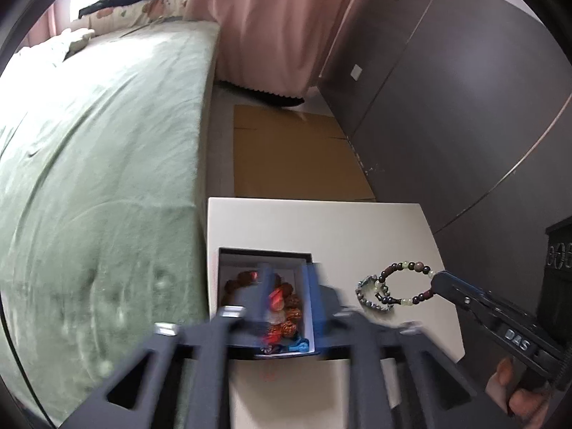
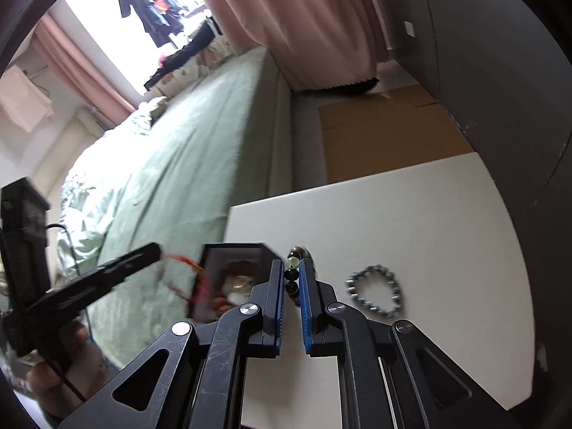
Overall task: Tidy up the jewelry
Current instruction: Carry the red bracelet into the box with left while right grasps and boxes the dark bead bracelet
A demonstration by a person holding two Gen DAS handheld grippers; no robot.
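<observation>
A small open box (image 1: 228, 264) on the white table (image 1: 321, 221) holds several red-brown and blue beaded pieces. My left gripper (image 1: 289, 286) hangs over it, blurred, jaws apart. In the right wrist view a red cord bracelet (image 2: 186, 275) trails from the left gripper's tip (image 2: 153, 250) towards the box (image 2: 232, 279); whether they touch I cannot tell. My right gripper (image 2: 291, 264) is shut on a bracelet of dark and pale green beads (image 2: 292, 275), which hangs above the table as a loop (image 1: 404, 279) from the right gripper (image 1: 438, 280). A silver bead bracelet (image 2: 375, 293) lies flat on the table.
A bed with a green cover (image 1: 107, 143) runs along the table's left side. Flat cardboard (image 1: 293, 150) lies on the floor beyond the table, with a dark wardrobe (image 1: 464, 107) to the right and a pink curtain (image 1: 271, 18) behind. A hand (image 1: 514, 386) grips the right tool.
</observation>
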